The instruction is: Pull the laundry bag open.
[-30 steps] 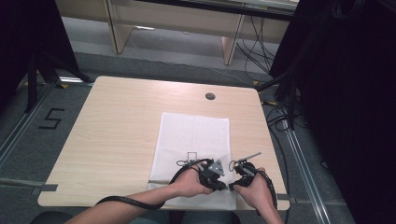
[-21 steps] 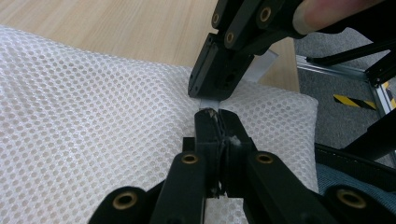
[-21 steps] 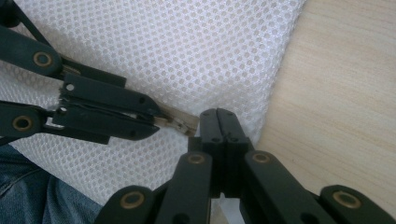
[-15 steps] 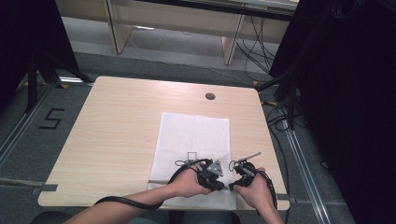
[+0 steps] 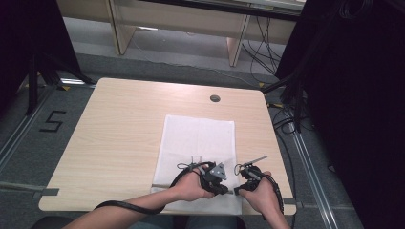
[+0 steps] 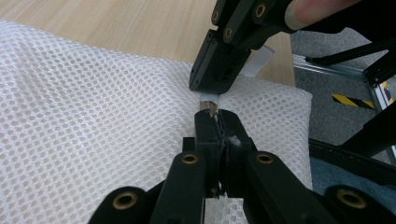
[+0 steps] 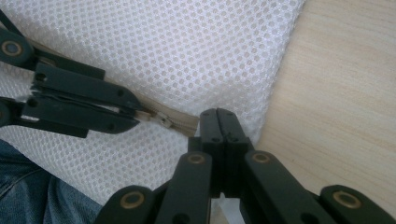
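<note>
A white mesh bag [image 5: 198, 138] lies flat on the wooden table [image 5: 119, 133], its beige zipper [image 7: 180, 122] running along the near edge. My left gripper [image 5: 222, 189] is shut on the small metal zipper pull [image 6: 208, 105], seen up close at my left gripper [image 6: 214, 116]. Just beside it, my right gripper [image 5: 239, 187] is shut on the zipper tape's end at the bag's corner, shown at my right gripper [image 7: 217, 115]. The two sets of jaws point at each other, nearly touching. The left gripper [image 7: 135, 112] and the pull [image 7: 163, 119] also sit in the right gripper view.
A round cable hole [image 5: 215, 98] is in the table's far side. The bag's near end hangs over the table's front edge above the person's lap [image 7: 28, 186]. Metal floor rails [image 5: 310, 162] and cables run at the right.
</note>
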### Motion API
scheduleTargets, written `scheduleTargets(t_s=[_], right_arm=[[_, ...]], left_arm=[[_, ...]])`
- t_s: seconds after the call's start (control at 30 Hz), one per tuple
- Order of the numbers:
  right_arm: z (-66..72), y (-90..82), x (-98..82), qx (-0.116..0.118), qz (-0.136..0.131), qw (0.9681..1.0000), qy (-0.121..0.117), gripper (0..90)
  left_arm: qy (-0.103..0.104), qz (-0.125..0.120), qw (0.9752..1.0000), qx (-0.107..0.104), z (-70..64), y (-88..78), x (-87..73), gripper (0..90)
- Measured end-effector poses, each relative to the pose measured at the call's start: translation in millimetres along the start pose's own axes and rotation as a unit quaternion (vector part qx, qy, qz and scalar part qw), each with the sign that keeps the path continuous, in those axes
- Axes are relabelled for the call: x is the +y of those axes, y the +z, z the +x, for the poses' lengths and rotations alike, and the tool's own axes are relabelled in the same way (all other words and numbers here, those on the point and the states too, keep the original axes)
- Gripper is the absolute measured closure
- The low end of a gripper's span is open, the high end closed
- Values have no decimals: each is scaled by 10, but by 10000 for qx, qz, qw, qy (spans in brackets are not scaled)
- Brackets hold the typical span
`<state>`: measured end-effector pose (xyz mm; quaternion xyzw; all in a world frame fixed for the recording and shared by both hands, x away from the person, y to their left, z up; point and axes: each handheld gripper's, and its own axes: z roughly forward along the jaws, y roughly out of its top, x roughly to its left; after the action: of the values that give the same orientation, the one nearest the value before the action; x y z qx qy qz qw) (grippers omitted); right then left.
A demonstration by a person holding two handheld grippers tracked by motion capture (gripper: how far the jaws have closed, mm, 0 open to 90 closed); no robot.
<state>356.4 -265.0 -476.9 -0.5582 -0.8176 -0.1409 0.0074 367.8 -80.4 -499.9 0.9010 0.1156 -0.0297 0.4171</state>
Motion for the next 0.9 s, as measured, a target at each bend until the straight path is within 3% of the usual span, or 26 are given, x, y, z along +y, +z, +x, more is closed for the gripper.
scheduleTargets(t_s=[0.3, 0.4, 0.53, 0.73, 0.77, 0.83, 0.9], right_arm=[[4, 0, 1, -10, 4, 10000, 10, 900], [-11, 6, 5, 28, -19, 10000, -91, 900], [2, 2, 0, 0, 4, 10000, 16, 900], [1, 1, 3, 0, 19, 10000, 17, 900], [0, 3, 4, 10, 14, 10000, 1, 900], [-10, 7, 6, 26, -7, 10000, -83, 900], [2, 3, 2, 14, 15, 10000, 26, 900]], left_arm=[[-40, 24, 10000, 1, -4, -24, -1, 873], [9, 43, 10000, -8, 3, -36, -6, 873], [-49, 13, 10000, -2, -2, -54, -12, 874], [25, -1, 10000, -12, 12, -121, -29, 874], [-37, -1, 10000, 1, 6, -126, -35, 873], [35, 19, 10000, -10, 13, -143, -34, 873], [45, 1, 10000, -13, 13, -149, -35, 874]])
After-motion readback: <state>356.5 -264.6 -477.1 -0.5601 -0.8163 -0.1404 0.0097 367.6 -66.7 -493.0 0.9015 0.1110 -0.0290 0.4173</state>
